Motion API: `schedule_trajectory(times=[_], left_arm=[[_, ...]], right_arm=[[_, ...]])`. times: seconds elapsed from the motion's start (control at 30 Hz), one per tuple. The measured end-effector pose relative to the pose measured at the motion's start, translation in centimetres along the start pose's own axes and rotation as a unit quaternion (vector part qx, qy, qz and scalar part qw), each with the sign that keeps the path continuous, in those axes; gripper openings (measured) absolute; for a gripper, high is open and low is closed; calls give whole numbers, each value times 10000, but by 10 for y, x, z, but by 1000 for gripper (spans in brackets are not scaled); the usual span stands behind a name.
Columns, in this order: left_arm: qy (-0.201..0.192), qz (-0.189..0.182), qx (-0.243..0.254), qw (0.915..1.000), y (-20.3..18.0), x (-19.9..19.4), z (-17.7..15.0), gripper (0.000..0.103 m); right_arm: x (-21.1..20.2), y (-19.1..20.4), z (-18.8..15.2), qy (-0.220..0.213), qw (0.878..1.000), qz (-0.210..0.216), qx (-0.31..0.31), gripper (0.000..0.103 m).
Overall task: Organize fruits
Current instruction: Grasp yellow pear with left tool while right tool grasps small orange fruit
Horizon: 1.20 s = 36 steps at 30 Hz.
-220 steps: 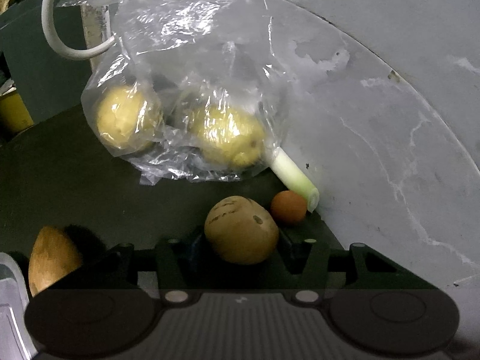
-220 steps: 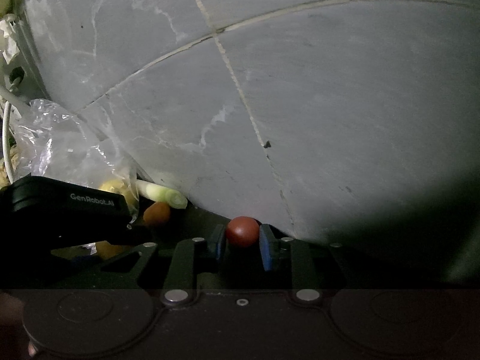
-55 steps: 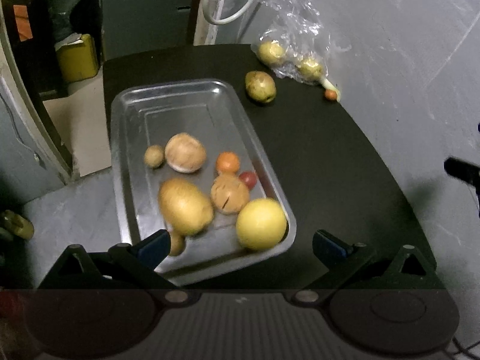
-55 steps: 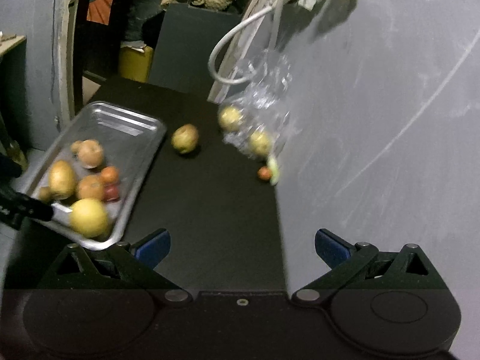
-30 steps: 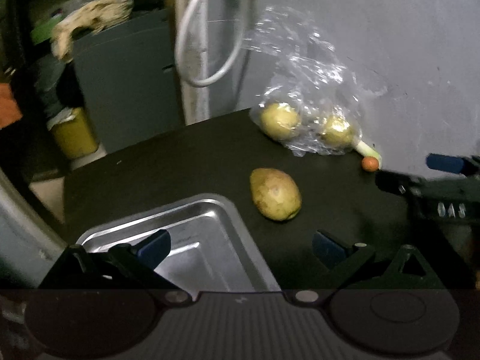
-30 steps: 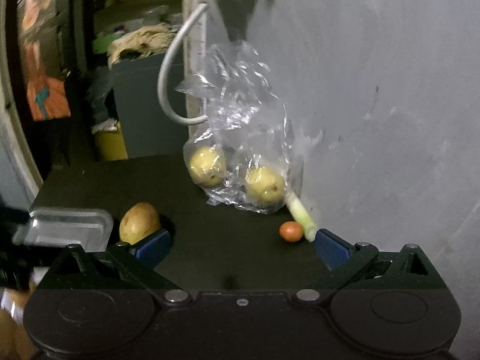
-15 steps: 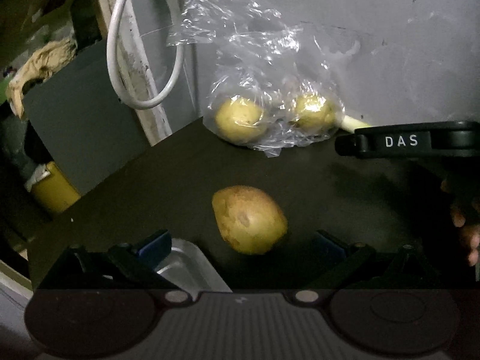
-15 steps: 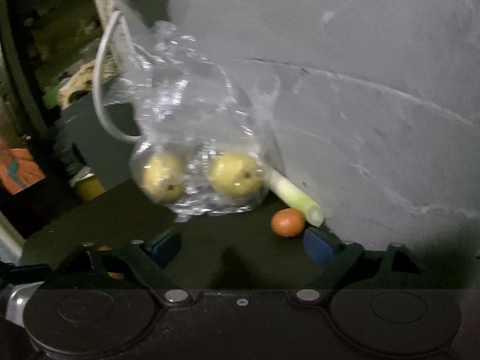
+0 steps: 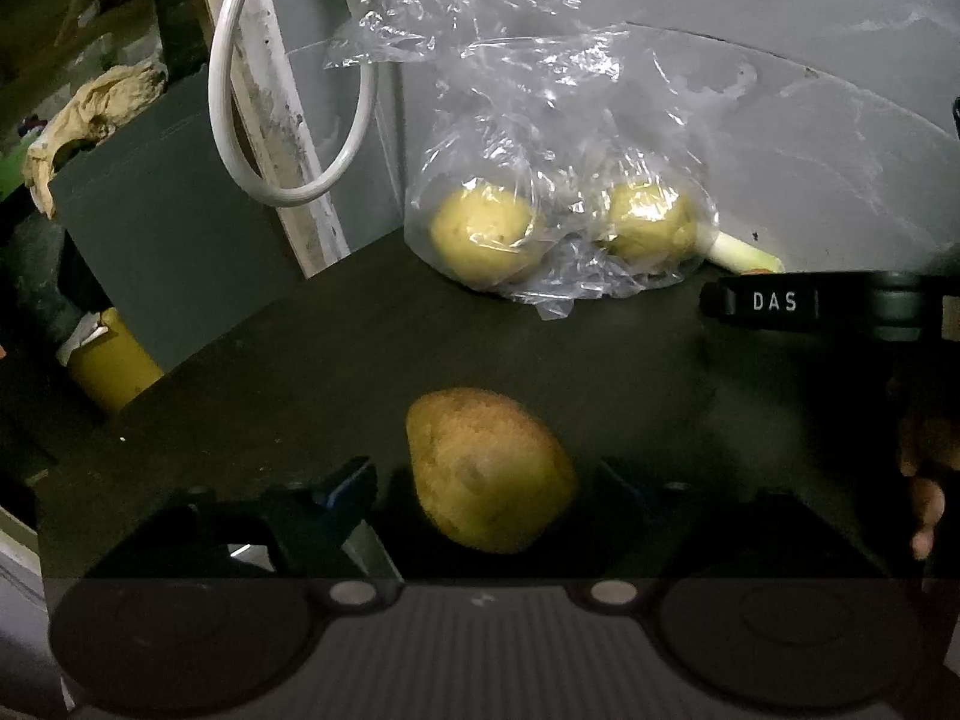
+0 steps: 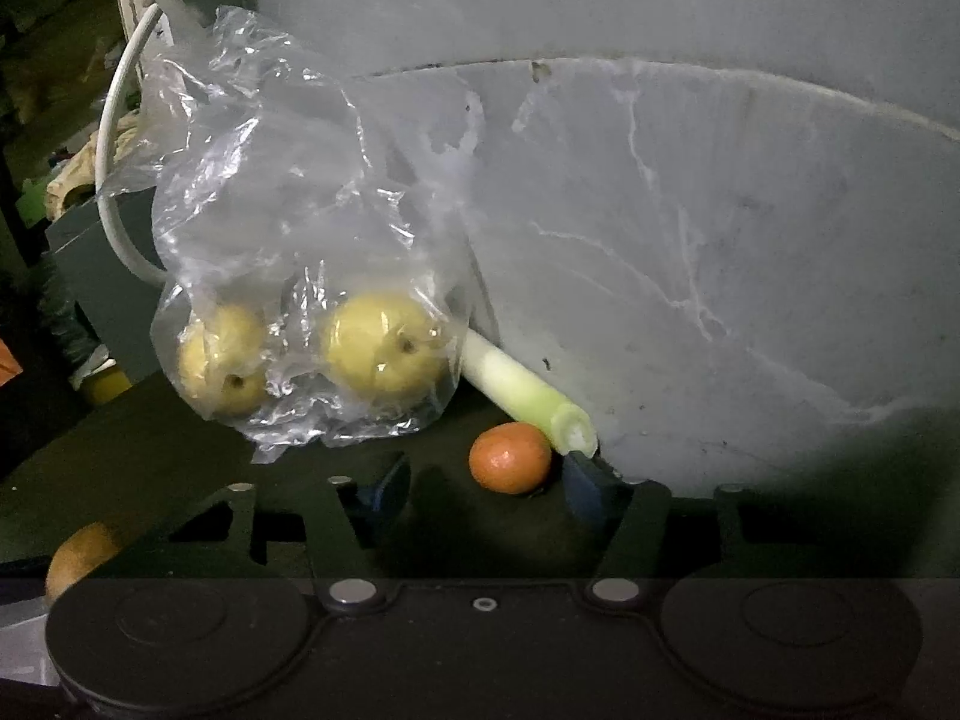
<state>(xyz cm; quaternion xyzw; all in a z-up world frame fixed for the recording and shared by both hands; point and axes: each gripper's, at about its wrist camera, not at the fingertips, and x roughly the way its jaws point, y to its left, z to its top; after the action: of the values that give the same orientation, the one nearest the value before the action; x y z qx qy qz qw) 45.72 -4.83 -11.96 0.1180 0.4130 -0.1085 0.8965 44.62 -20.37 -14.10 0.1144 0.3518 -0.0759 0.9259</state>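
— Fruit first: where does it sit against the left gripper (image 9: 486, 480)?
— The brown-yellow pear (image 9: 489, 468) lies on the dark tabletop (image 9: 300, 372) between the two fingers, which stand wide apart. The left finger (image 9: 345, 489) has a gap to the pear's skin; on the right side the finger is in shadow, so I cannot tell whether it touches.
— What is left of that left finger?
— Open dark tabletop running to the table's edge, and beyond the edge a yellow container (image 9: 114, 360) and a grey cabinet (image 9: 180, 228) sit lower and farther back.
— And ahead of the fingers?
— Free tabletop, then a clear plastic bag (image 9: 540, 180) with two yellow pears inside, resting where the table meets the grey wall (image 9: 780, 90). A white cable (image 9: 240, 138) loops down beside the bag's left side.
— To the right of the fingers?
— The right gripper's black body, marked DAS, crosses in front of a pale green stalk (image 9: 741, 252), so room there is tight.
— Now the right gripper (image 10: 480, 480)?
— Its fingers are also apart. A small orange tangerine (image 10: 510, 456) sits between them, close against the right finger (image 10: 585, 480) with clear space toward the left one (image 10: 384, 480).
— What crowds it?
— The bag hangs just ahead of the left finger, the stalk's cut end lies just above the tangerine and beside the right fingertip, and the wall closes off the right side directly behind.
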Motion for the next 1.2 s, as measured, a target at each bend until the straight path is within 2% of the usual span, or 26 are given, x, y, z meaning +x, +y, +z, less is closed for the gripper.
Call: schedule_trajectory(times=[0.1, 0.27, 0.47, 0.77, 1.2], left_arm=[[46, 20, -77, 10000, 0, 2, 3, 75], [112, -14, -184, 9998, 1, 5, 6, 63], [167, 19, -280, 9995, 0, 4, 7, 62], [250, -150, -221, 9993, -7, -6, 2, 60], [422, -318, -295, 9982, -5, -25, -7, 59]], right_arm=[[1, 0, -1, -37, 10000, -27, 23, 57], [-1, -2, -2, -74, 9998, -143, 67, 44], [-2, -5, -2, -72, 9998, -195, 49, 31], [-6, -5, -5, -45, 9999, -103, -61, 30], [-51, 7, -28, -15, 9991, 207, -371, 30]])
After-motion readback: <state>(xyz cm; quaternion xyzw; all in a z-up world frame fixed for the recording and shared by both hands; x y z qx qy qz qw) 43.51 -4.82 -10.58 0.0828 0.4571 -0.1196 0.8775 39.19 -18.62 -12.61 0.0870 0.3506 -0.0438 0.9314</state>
